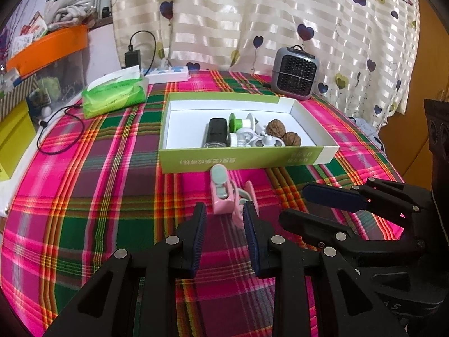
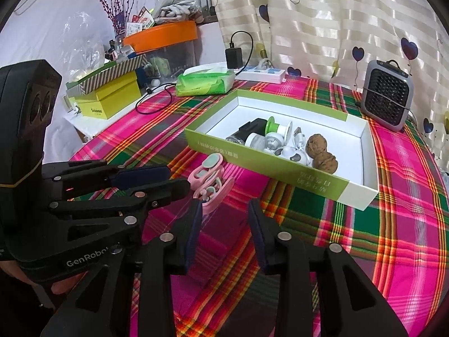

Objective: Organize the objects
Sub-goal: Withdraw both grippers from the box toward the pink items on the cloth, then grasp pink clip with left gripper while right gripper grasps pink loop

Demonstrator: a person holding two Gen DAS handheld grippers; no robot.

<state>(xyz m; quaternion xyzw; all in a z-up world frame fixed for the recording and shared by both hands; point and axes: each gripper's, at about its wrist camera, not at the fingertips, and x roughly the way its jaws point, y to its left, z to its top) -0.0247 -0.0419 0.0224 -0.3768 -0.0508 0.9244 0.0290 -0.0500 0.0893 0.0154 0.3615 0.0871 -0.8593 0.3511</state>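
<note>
Sitting in one box (image 1: pixel 241 163): two walnuts (image 1: pixel 283 132).

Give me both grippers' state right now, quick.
Left gripper: open, empty, jaws just short of the pink clip.
Right gripper: open, empty, over the plaid cloth beside the clip.

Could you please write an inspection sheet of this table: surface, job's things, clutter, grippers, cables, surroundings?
Surface: plaid cloth.
Job's things: green box holds two walnuts, a black item and white parts; pink clip lies outside, before the box.
Clutter: tissue pack, small fan.
Grippers: left gripper open near the clip; right gripper open.
Cables: black cable at the cloth's edge.
Surroundings: heart-print curtain, orange tub.
</note>
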